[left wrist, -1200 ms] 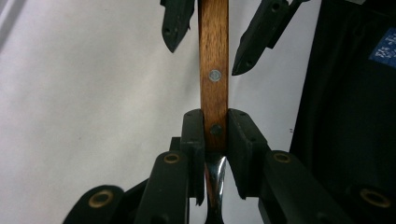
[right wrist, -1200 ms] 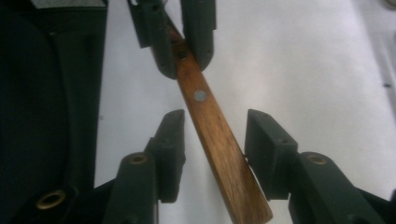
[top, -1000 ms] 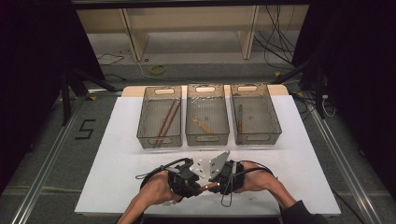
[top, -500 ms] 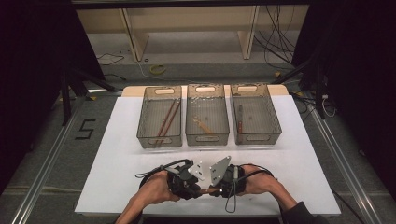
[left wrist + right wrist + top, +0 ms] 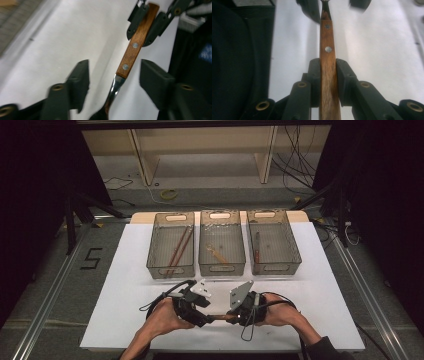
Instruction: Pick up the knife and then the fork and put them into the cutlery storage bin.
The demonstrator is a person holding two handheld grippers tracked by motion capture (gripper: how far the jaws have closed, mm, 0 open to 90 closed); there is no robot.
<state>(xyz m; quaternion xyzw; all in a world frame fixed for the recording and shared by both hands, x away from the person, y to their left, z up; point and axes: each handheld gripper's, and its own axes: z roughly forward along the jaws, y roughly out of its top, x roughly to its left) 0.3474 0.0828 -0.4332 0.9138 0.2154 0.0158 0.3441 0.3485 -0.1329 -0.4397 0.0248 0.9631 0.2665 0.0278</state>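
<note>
The wooden-handled utensil [image 5: 327, 65] lies level just above the near edge of the white table [image 5: 125, 285], its long axis running from one gripper to the other, metal end toward the left gripper [image 5: 112, 75]. The right gripper [image 5: 328, 82] pinches the wooden handle. The left gripper's jaws have just been opening and stand apart on either side of the handle's metal-side end, clear of it.

Both forearms in from worktop's near edge. Left claw [image 5: 202, 312] jaws just opened, apart. Right claw [image 5: 235, 316] jaws clamped, facing left claw.
</note>
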